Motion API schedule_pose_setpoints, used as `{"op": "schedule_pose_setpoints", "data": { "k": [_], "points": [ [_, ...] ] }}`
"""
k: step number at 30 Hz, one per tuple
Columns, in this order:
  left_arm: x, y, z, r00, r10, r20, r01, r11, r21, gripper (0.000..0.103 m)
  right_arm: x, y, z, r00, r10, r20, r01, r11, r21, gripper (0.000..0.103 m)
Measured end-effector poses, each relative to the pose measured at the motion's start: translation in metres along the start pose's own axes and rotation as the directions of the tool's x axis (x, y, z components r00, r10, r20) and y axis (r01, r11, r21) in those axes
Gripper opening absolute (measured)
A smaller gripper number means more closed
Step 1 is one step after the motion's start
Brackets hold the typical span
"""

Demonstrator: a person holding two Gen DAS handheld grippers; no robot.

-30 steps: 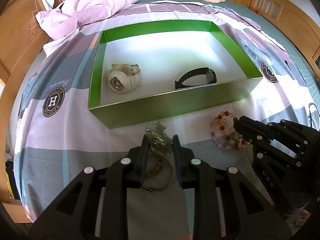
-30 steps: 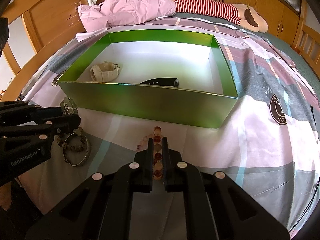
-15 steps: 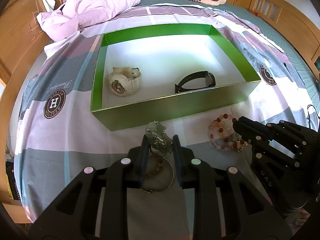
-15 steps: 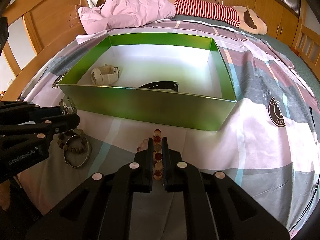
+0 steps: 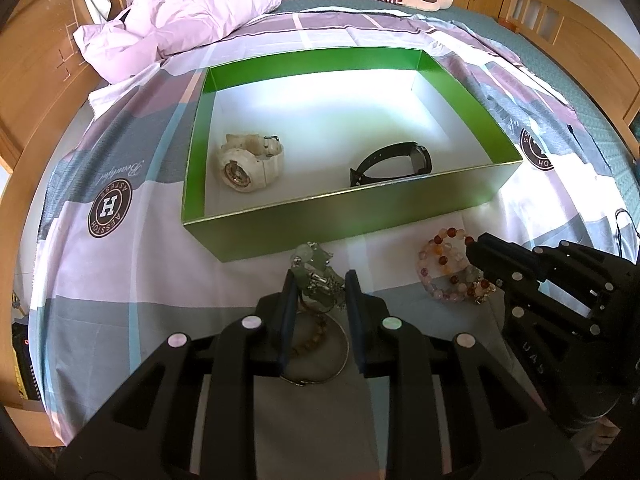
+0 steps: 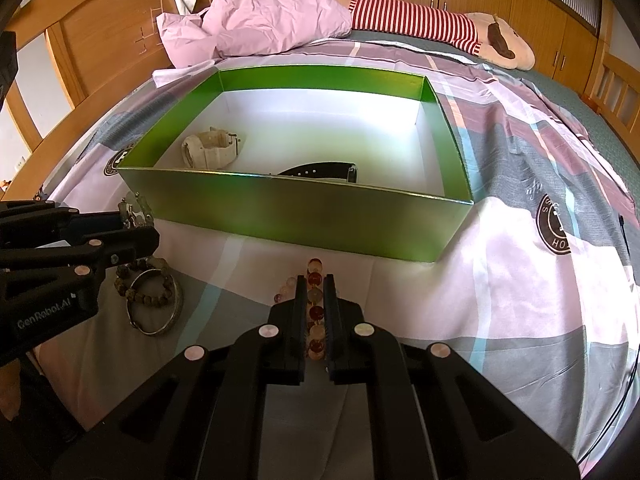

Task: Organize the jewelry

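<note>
On the bed [image 5: 132, 292], spread with a patchwork sheet, stands an open green box [image 5: 360, 216] with a white floor, and two pieces already lie inside it: a white watch [image 5: 250, 162] toward its left side and a black watch [image 5: 394, 162] toward its right, well apart from each other. So the sorting looks to me partly done, with the watches in and the bracelets yet to go. In front of the box's near wall, on the sheet, the left hand-held gripper [image 5: 320, 284] has its jaws drawn in to a narrow gap around a pale green charm bracelet [image 5: 316, 276]; the pads seem to press on its cluster of stones and silver bits, and it looks gripped rather than merely straddled. Beneath that gripper lie a thin metal bangle [image 6: 156, 312] and a dark wooden bead bracelet [image 6: 146, 284], one partly over the other, both untouched on the sheet. To the right, the right hand-held gripper [image 6: 316, 308] is closed nearly all the way on a multicoloured bead bracelet [image 5: 450, 266] of pink, amber and red beads, a row of which runs between its pads; the rest of the loop rests on the sheet just short of the box. As I judge it, both held pieces need lifting over the near wall and setting down inside, and the bangle and the wooden beads remain after that.
</note>
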State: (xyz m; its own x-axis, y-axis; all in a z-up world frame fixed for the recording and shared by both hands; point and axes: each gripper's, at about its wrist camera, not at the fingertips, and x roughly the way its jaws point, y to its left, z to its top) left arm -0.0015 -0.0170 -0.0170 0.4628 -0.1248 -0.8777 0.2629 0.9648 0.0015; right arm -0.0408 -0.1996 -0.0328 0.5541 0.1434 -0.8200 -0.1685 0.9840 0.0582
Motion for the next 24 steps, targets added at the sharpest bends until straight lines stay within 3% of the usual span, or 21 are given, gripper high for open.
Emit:
{"op": "schedule_pose_setpoints", "data": {
  "k": [9, 19, 24],
  "points": [
    [-0.007, 0.002, 0.001, 1.000, 0.000, 0.024, 0.000, 1.000, -0.001, 0.024, -0.004, 0.000, 0.003, 1.000, -0.003, 0.017, 0.003, 1.000, 0.001, 0.008],
    [-0.047, 0.026, 0.024, 0.981, -0.068, 0.179, 0.078, 0.996, -0.048, 0.024, -0.046, -0.001, 0.030, 0.986, 0.060, 0.152, -0.065, 0.998, 0.026, 0.008],
    [-0.046, 0.046, 0.035, 0.979, -0.056, 0.198, 0.080, 0.990, -0.117, 0.024, -0.051, -0.006, 0.046, 0.982, 0.072, 0.173, -0.082, 0.995, 0.054, 0.008]
  ]
}}
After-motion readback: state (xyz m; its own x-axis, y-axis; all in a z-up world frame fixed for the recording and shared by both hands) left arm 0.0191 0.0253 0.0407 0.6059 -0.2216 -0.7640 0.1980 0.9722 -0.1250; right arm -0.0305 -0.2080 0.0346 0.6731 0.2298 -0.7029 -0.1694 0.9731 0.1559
